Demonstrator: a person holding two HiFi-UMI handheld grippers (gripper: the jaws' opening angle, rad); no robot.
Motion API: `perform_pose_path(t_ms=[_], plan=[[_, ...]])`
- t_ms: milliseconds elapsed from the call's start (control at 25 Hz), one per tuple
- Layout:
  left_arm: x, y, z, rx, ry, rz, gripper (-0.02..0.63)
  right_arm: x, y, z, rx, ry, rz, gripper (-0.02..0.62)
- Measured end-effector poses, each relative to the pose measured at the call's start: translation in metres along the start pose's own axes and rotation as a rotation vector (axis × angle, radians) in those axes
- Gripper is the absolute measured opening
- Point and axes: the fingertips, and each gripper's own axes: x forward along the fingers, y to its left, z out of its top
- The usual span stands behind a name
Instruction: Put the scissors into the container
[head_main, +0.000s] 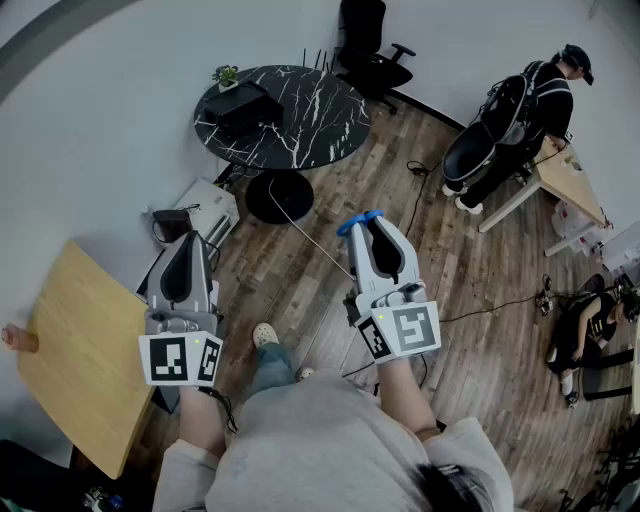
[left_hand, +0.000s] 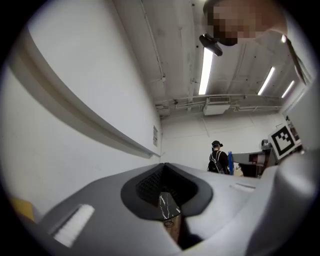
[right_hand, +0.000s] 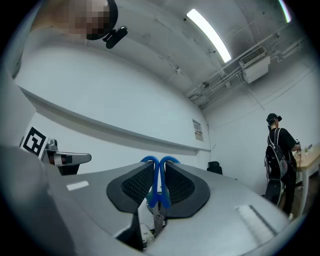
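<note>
My right tool (right_hand: 159, 172) is clamped on the scissors (right_hand: 159, 199) at lower centre, long axis along the jaws, blue loops forward; left tool (head_main: 187, 250) closed on nothing; no container in sight.

no word, number or brand could be read anywhere. the left tool (head_main: 187, 240) and the right tool (head_main: 372, 222) each carried a cube with black-and-white square markers, the left cube (head_main: 181, 358) and the right cube (head_main: 405, 330); these were patterns only, no letters. beyond the right tool's tips a small notice (right_hand: 198, 129) hung on the wall, its print too small to read. a wall plate (left_hand: 155, 135) past the left tool's tips was just as illegible.
</note>
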Motion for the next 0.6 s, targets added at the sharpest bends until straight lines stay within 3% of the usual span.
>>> perform_pose_path(t_ms=[600], plan=[[0.028, 0.014, -0.015, -0.019, 0.015, -0.002, 0.06, 0.029, -0.011, -0.015, 0.019, 0.02, -0.013, 0.074]])
